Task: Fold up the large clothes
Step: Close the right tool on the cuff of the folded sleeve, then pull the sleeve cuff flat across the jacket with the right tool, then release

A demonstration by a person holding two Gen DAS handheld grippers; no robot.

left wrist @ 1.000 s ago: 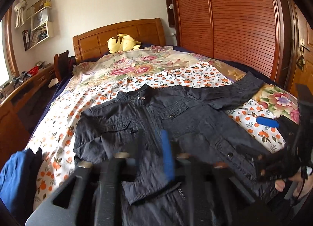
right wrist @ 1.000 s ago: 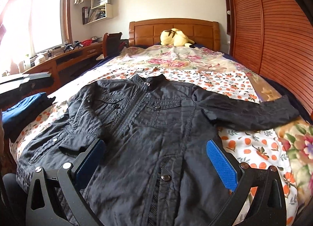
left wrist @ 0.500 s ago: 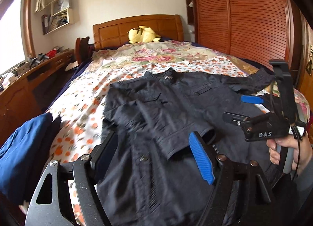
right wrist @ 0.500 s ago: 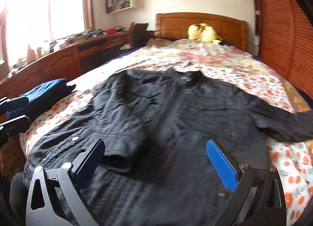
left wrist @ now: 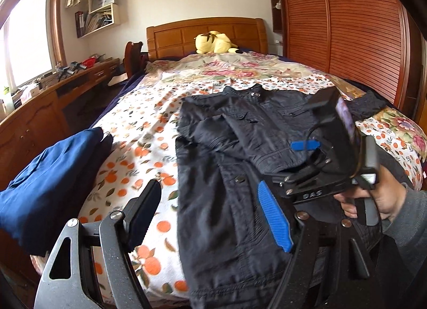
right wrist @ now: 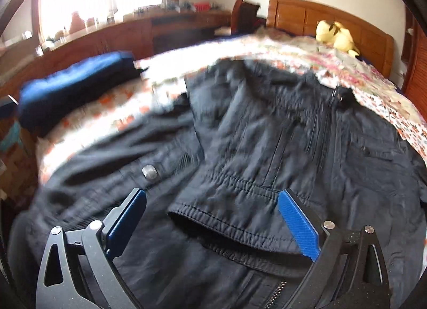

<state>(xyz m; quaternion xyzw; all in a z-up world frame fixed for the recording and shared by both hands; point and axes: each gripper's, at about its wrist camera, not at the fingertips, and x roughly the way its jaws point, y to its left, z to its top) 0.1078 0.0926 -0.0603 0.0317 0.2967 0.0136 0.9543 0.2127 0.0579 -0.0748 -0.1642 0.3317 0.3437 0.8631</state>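
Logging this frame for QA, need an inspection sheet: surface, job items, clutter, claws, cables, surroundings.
Surface: bed with floral quilt, wrinkled.
Job's things: black jacket lies front up, zipped; one sleeve folded across the chest, cuff between the right claw's fingers; other sleeve stretched sideways.
Clutter: folded blue garment at the bed edge; yellow plush toy by the headboard.
Claws: left claw open, over the jacket's edge; right claw open around the cuff, not gripping.
Cables: black cable on the right claw's handle.
Surroundings: slatted wardrobe, wooden desk, wall shelf.
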